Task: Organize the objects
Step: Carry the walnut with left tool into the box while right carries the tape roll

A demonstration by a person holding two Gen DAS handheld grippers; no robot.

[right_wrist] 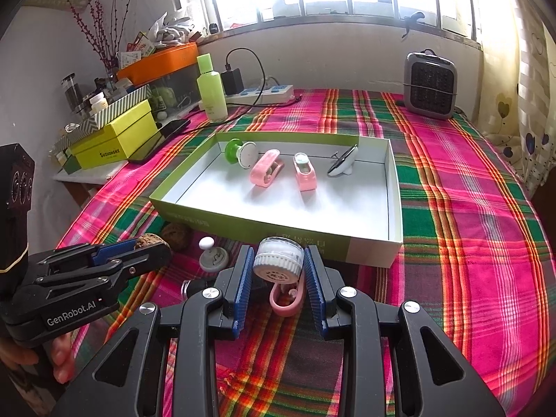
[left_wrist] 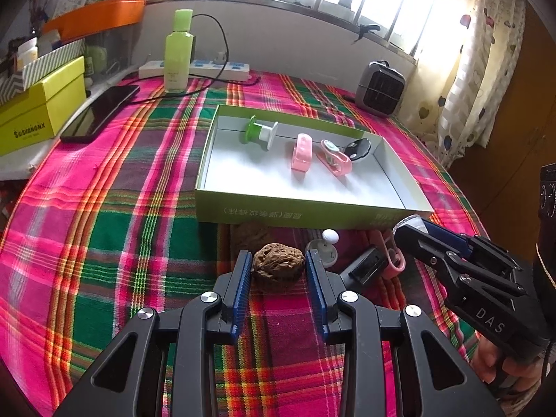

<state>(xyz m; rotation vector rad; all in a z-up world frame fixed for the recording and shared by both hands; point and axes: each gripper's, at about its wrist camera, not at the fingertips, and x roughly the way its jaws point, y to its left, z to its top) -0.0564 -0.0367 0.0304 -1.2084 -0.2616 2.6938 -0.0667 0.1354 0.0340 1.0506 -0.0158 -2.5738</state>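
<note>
My left gripper [left_wrist: 278,256] is shut on a brown walnut [left_wrist: 278,268], its blue pads pressing both sides just above the plaid cloth. My right gripper [right_wrist: 278,251] is shut on a small clear jar with a white ribbed lid [right_wrist: 278,260]. Just beyond both stands the green-walled box tray [left_wrist: 305,210], white inside. It holds a green-and-white spool [left_wrist: 259,131], two pink clips [left_wrist: 301,153] and a black piece [left_wrist: 358,147]. In front of the tray lie a second walnut [right_wrist: 175,233], a grey disc with a white ball [right_wrist: 212,259], a pink clip [right_wrist: 283,304] and a black piece [left_wrist: 368,266].
A light green bottle [right_wrist: 212,92], a power strip [right_wrist: 264,93] with cables and a phone [left_wrist: 100,113] lie at the back left. A yellow-green box [right_wrist: 114,140] and an orange bin [right_wrist: 163,60] stand on the left. A small grey heater [right_wrist: 431,85] stands at the back right.
</note>
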